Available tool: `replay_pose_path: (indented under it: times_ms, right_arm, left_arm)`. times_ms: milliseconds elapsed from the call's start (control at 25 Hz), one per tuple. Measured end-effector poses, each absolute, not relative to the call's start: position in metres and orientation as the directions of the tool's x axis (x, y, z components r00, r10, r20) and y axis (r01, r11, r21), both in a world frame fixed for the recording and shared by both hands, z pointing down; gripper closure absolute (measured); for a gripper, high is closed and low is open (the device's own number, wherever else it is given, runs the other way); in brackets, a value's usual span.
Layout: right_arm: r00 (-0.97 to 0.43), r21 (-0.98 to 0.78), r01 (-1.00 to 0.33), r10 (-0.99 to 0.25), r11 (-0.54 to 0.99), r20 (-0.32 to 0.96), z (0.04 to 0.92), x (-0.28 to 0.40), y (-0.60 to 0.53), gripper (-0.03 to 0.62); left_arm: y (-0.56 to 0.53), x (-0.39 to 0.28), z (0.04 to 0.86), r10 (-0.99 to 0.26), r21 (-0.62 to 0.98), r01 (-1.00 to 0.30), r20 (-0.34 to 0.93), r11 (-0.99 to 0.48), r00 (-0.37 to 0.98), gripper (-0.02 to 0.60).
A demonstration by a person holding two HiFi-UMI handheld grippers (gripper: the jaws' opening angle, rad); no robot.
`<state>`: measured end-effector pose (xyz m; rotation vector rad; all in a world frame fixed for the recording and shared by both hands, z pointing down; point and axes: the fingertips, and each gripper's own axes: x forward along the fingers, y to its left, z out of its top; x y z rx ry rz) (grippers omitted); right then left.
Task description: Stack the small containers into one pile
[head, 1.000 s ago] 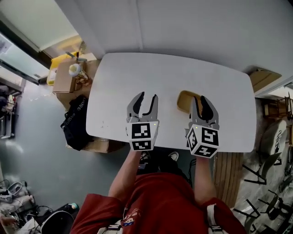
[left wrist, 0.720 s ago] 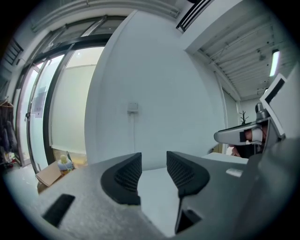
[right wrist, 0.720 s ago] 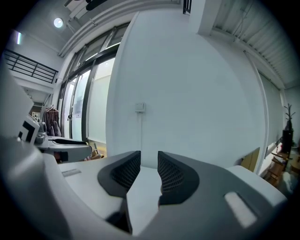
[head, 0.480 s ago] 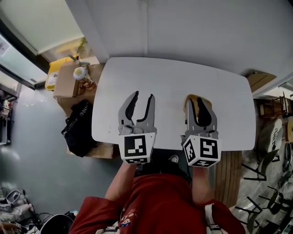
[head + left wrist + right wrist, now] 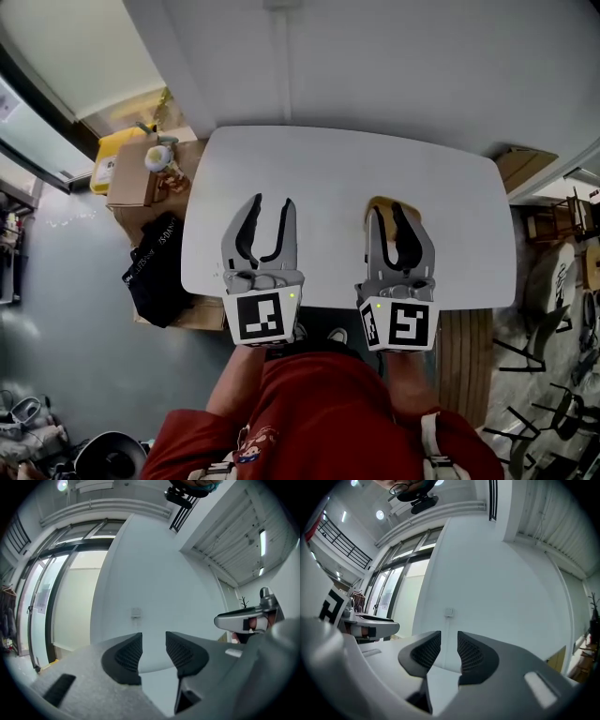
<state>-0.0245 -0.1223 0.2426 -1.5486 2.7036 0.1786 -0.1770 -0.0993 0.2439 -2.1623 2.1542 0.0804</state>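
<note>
The table [image 5: 347,173] is a smooth white matte slab with rounded corners; beside its left edge an open brown cardboard box [image 5: 129,176] stands on the floor, its contents too small to identify. The left tool [image 5: 271,200] and right tool [image 5: 387,212], grey moulded bodies with black ribbed pads [image 5: 129,652], are held over the table's near edge, both with jaws apart and empty, the left's having just been closing slightly. A tan container [image 5: 382,200] with rounded corners rests on the table beneath the right tool's jaws, its interior hidden.
</note>
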Motion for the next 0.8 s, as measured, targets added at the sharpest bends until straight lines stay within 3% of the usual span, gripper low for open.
replay_pose_path:
  times_ms: [280,600,680,800]
  right_arm:
    - [-0.526,0.078,-0.85,-0.847,0.521,-0.076,0.243,-0.015,-0.127,0.5]
    - [-0.561,0.074,-0.828,-0.823,0.556,-0.088,0.241,-0.021,-0.131,0.553]
    - [-0.568,0.074,-0.823,-0.819,0.564,-0.084,0.241,-0.022,-0.131,0.58]
    - [-0.581,0.054,-0.814,-0.811,0.578,-0.071,0.245,-0.023,-0.131,0.594]
  left_arm:
    - [-0.101,-0.159,0.238,-0.995,-0.055,-0.998,-0.103,0.006,0.0,0.449]
    - [-0.107,-0.146,0.224,-0.989,-0.084,-0.996,-0.146,0.026,-0.013,0.531]
    - [-0.106,-0.142,0.221,-0.988,-0.083,-0.996,-0.152,0.025,-0.012,0.575]
    - [-0.105,-0.135,0.22,-0.988,-0.085,-0.996,-0.157,0.008,0.006,0.581]
